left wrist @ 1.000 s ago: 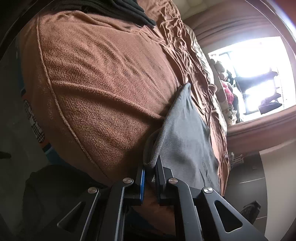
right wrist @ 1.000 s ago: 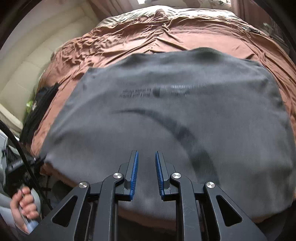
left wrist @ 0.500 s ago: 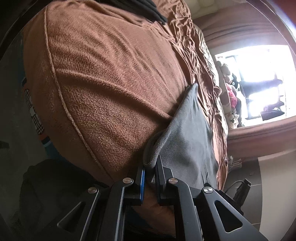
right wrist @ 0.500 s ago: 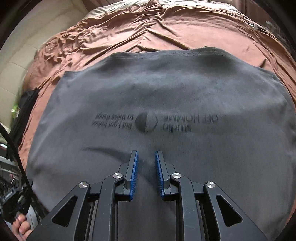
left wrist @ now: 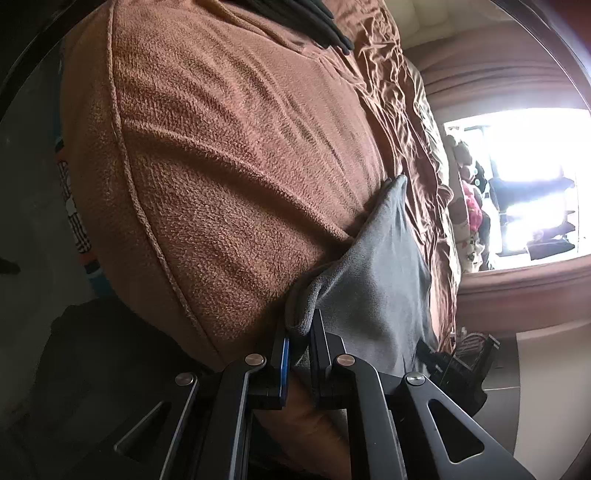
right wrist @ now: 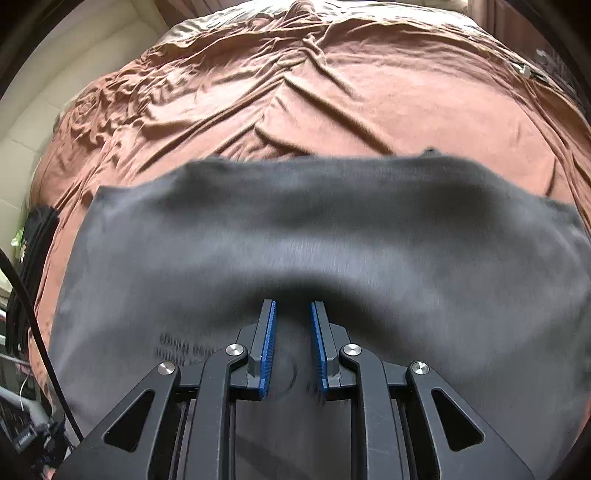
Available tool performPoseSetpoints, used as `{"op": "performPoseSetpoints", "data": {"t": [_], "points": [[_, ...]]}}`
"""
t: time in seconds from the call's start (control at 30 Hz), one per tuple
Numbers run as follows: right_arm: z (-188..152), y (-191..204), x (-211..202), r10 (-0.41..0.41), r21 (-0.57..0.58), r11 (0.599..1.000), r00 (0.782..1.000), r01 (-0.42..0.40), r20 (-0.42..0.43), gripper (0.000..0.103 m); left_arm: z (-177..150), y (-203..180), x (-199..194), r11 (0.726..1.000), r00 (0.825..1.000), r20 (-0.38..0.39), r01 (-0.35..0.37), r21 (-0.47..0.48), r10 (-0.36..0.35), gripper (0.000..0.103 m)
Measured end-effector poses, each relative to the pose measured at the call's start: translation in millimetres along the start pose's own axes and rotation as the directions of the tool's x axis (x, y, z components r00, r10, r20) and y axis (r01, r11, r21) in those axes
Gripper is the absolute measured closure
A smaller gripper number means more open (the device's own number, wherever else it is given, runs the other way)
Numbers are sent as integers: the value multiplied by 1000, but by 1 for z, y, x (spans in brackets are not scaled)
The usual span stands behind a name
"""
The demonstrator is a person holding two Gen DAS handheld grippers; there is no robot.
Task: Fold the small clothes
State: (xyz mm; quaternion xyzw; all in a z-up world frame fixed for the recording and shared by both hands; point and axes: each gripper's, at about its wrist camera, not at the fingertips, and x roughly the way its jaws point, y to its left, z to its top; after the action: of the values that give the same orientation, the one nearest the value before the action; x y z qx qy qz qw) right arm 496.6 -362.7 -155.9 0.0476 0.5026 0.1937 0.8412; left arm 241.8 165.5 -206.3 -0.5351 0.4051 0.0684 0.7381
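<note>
1. Your left gripper [left wrist: 300,328] sits closest to its camera, its jaws clamped on a bunched corner of the grey T-shirt [left wrist: 376,280], the cloth pinched between the blue pads at the near edge of the bed.
2. Your right gripper [right wrist: 292,314] hangs over the same grey T-shirt [right wrist: 295,236], its blue-padded fingers [right wrist: 266,347] a narrow gap apart with nothing between them; only the shirt's surface shows below the gap.
3. Beneath the right gripper, the shirt lies spread flat across the near half of the bed, blurred, with dark printed lettering [right wrist: 181,345] just left of the fingers.
4. In the left view, the shirt runs from the clamped corner away along the bed to a far pointed corner.
5. Under and beyond the shirt lies the brown bedcover [right wrist: 332,96], creased toward the far end; in the left view its fleecy side bulges beside the gripper.
6. Farther off, dark folded clothing [left wrist: 306,18] rests on the cover at the top of the left view.
7. Farthest away, a bright window [left wrist: 535,184] glares.
</note>
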Motion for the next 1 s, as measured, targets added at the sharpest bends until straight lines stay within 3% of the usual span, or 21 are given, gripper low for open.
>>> {"op": "performPoseSetpoints", "data": {"t": [0.4,0.63,0.77,0.87,1.0], "points": [[37,-9,27,-23,39,999,1000,22,14,87,2,2,2,1000,1000,-14,9,-20,-9,94],[56,-22,35,14,122,992,999,-18,37,87,2,4,2,1000,1000,-17,22,-20,-22,94],[65,-22,32,-21,125,992,998,14,57,87,4,4,0,999,999,-19,31,-18,-31,94],[61,-26,20,3,176,984,998,-13,58,87,6,7,0,999,999,-26,45,-23,-46,94],[44,-18,-6,-2,132,991,998,-7,69,87,12,11,0,995,993,-62,95,-37,-98,94]]}}
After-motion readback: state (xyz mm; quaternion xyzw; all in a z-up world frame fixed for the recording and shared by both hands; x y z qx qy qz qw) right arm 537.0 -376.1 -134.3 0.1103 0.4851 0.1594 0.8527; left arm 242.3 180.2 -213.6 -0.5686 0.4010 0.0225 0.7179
